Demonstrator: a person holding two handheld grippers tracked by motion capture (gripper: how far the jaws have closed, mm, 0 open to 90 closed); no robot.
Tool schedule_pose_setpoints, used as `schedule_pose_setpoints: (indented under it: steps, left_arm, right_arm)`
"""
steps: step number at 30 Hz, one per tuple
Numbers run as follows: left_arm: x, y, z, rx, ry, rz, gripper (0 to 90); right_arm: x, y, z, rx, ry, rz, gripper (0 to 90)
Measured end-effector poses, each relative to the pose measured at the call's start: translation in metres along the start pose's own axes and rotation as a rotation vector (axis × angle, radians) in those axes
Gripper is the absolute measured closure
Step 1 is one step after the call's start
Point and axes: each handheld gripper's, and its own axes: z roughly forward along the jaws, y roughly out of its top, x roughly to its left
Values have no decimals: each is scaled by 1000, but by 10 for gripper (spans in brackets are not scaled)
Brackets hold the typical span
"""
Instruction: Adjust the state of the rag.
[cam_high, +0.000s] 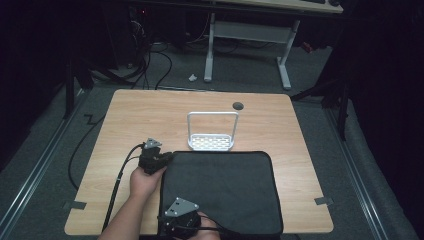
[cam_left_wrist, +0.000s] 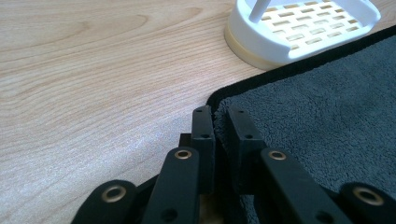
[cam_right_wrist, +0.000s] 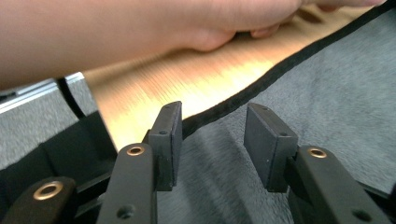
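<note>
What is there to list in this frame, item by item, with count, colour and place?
towel: one, dark grey with black edging, flat on the near half of the table
rack: one, white, slotted base with a hoop handle, at the towel's far edge
table: one, light wood, with a dark round hole near its far edge
desk: one, white legs, on the floor behind
cables: several, black, on the floor at far left
left gripper: one, black, jaws shut on the towel's far left corner
right gripper: one, black, jaws open over the towel's near left edge
forearm: one, bare, at the bottom left
</note>
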Motion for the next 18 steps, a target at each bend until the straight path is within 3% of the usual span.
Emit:
schedule_pose_setpoints:
  steps: [3, 10, 14, 17, 18]
  left_arm:
    - [0, 0, 0, -1, -2, -2, 822]
    - [1, 0, 0, 0, -7, -6, 822]
    - [1, 0, 0, -1, -7, -8, 822]
    - [1, 0, -1, -1, -9, -11, 822]
    - [1, -1, -1, -1, -8, -10, 822]
  right_arm:
    - [-1, 0, 10, 39, -9, -18, 555]
    - [-3, 14, 12, 28, -6, -34, 531]
    - [-5, 16, 19, 64, 2, -56, 523]
    - [-3, 15, 22, 81, -13, -84, 558]
    - [-2, 16, 21, 92, -25, -98, 615]
